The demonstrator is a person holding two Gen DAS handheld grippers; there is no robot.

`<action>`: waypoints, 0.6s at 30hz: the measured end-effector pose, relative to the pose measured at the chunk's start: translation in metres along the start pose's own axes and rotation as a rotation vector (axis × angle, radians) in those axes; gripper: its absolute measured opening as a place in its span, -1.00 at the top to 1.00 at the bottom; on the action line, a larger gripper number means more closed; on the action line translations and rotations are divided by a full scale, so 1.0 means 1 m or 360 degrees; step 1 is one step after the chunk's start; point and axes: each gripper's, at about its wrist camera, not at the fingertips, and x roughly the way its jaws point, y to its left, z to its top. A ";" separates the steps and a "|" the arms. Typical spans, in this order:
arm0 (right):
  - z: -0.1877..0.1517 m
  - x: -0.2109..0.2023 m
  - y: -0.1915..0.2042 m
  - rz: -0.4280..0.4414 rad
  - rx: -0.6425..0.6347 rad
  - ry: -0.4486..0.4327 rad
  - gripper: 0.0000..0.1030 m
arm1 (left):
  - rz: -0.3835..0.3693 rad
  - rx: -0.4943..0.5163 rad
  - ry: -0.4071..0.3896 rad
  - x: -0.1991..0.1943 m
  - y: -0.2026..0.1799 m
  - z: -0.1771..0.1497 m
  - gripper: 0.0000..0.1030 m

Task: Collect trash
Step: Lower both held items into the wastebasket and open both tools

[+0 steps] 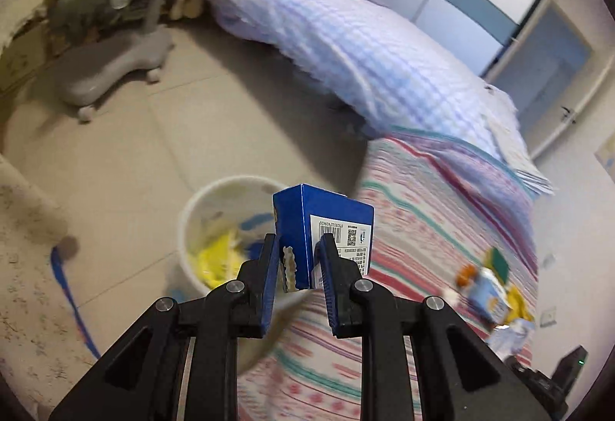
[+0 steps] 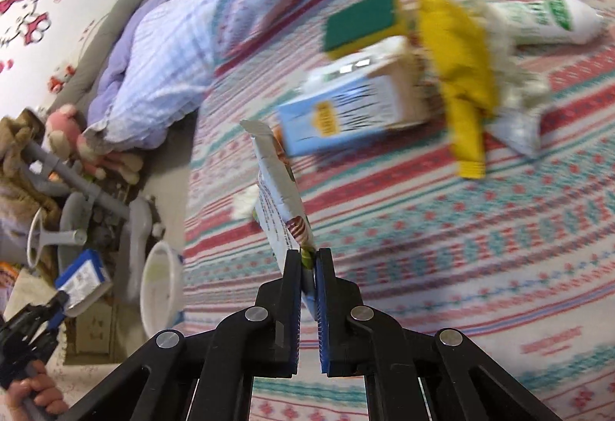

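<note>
A dark blue box (image 1: 323,228) with a white barcode label is showing between the black, blue-padded left gripper (image 1: 298,248), ahead of it a white bin (image 1: 200,205) holding yellow scraps. Beyond the right gripper (image 2: 307,255), a bedspread (image 2: 461,228) is running in pink, teal and red stripes under a green-and-yellow sponge (image 2: 365,21).

the bed (image 2: 442,228), under a striped pink-and-teal cover, carries a heap of litter: a pale blue carton (image 2: 346,109), a green-and-yellow sponge (image 2: 361,23), a yellow wrapper (image 2: 457,75) and what looks like a white tube (image 2: 553,21). a checked quilt (image 1: 346,52) lies bunched further along. on the tiled floor (image 1: 161,136) stand a white bin (image 1: 215,228) and a grey chair (image 1: 115,55).
</note>
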 end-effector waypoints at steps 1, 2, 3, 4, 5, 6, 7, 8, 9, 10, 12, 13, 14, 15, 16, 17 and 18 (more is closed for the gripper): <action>0.000 0.005 0.009 0.0009 -0.0028 0.0014 0.90 | 0.0022 -0.0013 0.0012 0.007 0.008 0.002 0.56; -0.001 0.007 0.014 0.0014 -0.0046 0.0020 0.90 | 0.0032 -0.0017 0.0021 0.013 0.011 0.001 0.56; 0.000 0.012 0.024 0.0020 -0.0081 0.0025 0.90 | 0.0045 -0.0019 0.0030 0.019 0.014 0.001 0.55; 0.000 0.016 0.035 0.0030 -0.0123 0.0030 0.90 | 0.0071 -0.0013 0.0039 0.028 0.019 0.001 0.55; 0.001 0.017 0.039 0.0041 -0.0152 0.0034 0.90 | 0.0088 -0.0010 0.0049 0.034 0.021 0.001 0.55; 0.002 0.021 0.050 0.0059 -0.0195 0.0043 0.90 | 0.0104 -0.0015 0.0065 0.042 0.022 0.000 0.55; 0.002 0.026 0.061 0.0073 -0.0235 0.0052 0.90 | 0.0113 -0.0025 0.0084 0.051 0.025 -0.002 0.55; 0.001 0.030 0.070 0.0081 -0.0272 0.0061 0.90 | 0.0123 -0.0040 0.0102 0.060 0.030 -0.003 0.55; 0.000 0.035 0.082 0.0091 -0.0317 0.0073 0.89 | 0.0139 -0.0048 0.0112 0.067 0.034 -0.003 0.55; -0.001 0.041 0.090 0.0098 -0.0354 0.0086 0.89 | 0.0163 -0.0060 0.0128 0.077 0.040 -0.004 0.55; -0.003 0.057 0.113 0.0106 -0.0454 0.0124 0.89 | 0.0188 -0.0070 0.0142 0.093 0.046 -0.005 0.54; -0.005 0.067 0.124 0.0108 -0.0504 0.0146 0.89 | 0.0206 -0.0072 0.0152 0.100 0.050 -0.006 0.54; -0.009 0.075 0.131 0.0111 -0.0537 0.0164 0.89 | 0.0221 -0.0073 0.0160 0.107 0.053 -0.006 0.53; -0.010 0.084 0.139 0.0113 -0.0560 0.0183 0.89 | 0.0230 -0.0070 0.0164 0.112 0.055 -0.006 0.51; -0.011 0.092 0.146 0.0117 -0.0579 0.0202 0.89 | 0.0245 -0.0054 0.0177 0.120 0.058 -0.006 0.50; -0.012 0.101 0.154 0.0122 -0.0601 0.0227 0.89 | 0.0254 -0.0047 0.0193 0.126 0.060 -0.006 0.47; -0.015 0.114 0.165 0.0122 -0.0631 0.0258 0.89 | 0.0258 -0.0049 0.0213 0.132 0.063 -0.006 0.47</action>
